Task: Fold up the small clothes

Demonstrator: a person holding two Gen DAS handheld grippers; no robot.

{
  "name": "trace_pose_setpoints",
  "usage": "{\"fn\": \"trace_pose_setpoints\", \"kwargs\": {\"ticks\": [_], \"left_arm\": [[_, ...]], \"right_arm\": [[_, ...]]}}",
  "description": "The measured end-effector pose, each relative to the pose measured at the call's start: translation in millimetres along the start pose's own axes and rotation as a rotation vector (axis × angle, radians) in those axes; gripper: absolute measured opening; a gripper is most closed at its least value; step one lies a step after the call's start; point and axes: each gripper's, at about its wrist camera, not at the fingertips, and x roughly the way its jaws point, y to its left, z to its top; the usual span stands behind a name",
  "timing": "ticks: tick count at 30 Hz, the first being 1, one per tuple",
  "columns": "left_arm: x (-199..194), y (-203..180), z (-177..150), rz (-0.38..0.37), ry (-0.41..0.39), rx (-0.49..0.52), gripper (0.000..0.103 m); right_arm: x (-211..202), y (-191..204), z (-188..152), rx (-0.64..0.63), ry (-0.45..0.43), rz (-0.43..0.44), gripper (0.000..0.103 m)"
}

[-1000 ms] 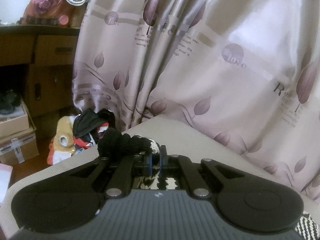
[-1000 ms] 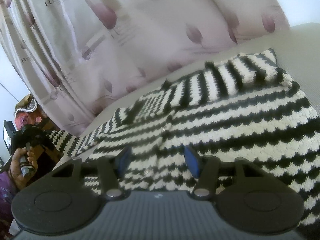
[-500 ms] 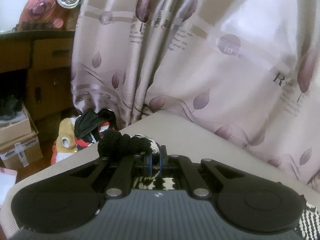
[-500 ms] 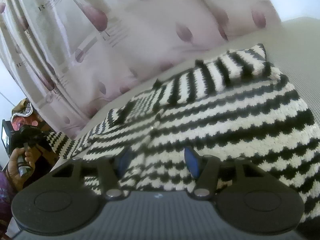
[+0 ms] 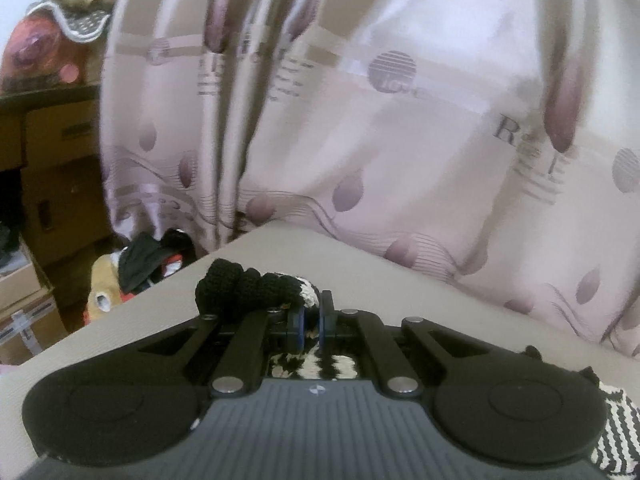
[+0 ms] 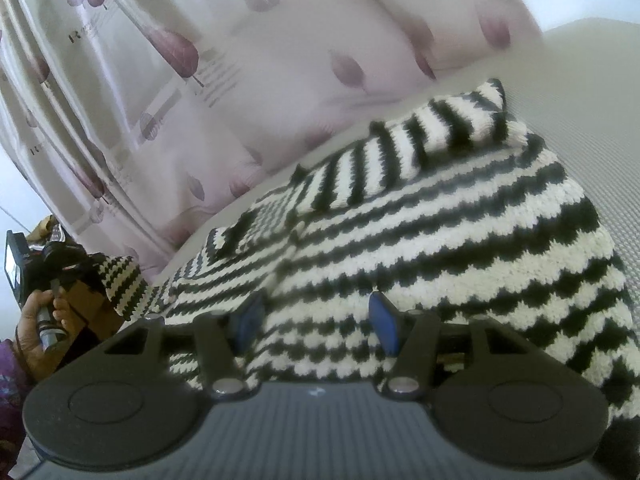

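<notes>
Item: striped knit sweater (image 6: pixel 460 240), centre-right of frame, spread on grey cushion (image 6: pixel 600 60); far sleeve laid across body, folding partly done by appearance.
Left gripper (image 5: pixel 311 322): clamped on black cuff (image 5: pixel 248 288).
Right gripper (image 6: pixel 316 320): jaws apart, nothing held, over hem.
Surroundings: curtain (image 5: pixel 360 120) behind; clothes pile (image 5: pixel 136 268), boxes (image 5: pixel 24 320), lower left. No obstruction.

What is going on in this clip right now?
A person is folding a black-and-white striped knitted sweater on a grey mat beside a leaf-print curtain. The left gripper is shut on a sleeve end with a black cuff, lifted off the mat. The right gripper sits with its jaws apart over the sweater's body, gripping nothing. One sleeve already lies folded across the top.
</notes>
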Motion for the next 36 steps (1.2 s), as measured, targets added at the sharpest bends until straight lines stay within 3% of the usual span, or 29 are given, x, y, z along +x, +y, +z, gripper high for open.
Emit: {"fn": "trace_pose_setpoints", "kwargs": {"ticks": [15,23,29,36], "left_arm": [[-3.7,-100.0,2.0,-0.144,0.044,0.067,0.006],[-6.7,-182.1,-3.8,-0.254,0.068,0.101,0.006],[-12.6,-260.6,-24.9,-0.367,0.104,0.142,0.006],[-6.0,-342.4,-68.2,-0.441,0.181,0.202,0.006]], "right_arm": [[-8.7,-15.2,-2.7,0.037,-0.036,0.05,0.058],[-16.6,-23.3,-3.3,0.082,-0.065,0.088,0.058],[-25.0,-33.5,-3.4,0.123,-0.094,0.121,0.058],[-37.4,-51.2,-2.9,0.2,-0.136,0.162,0.058]]}}
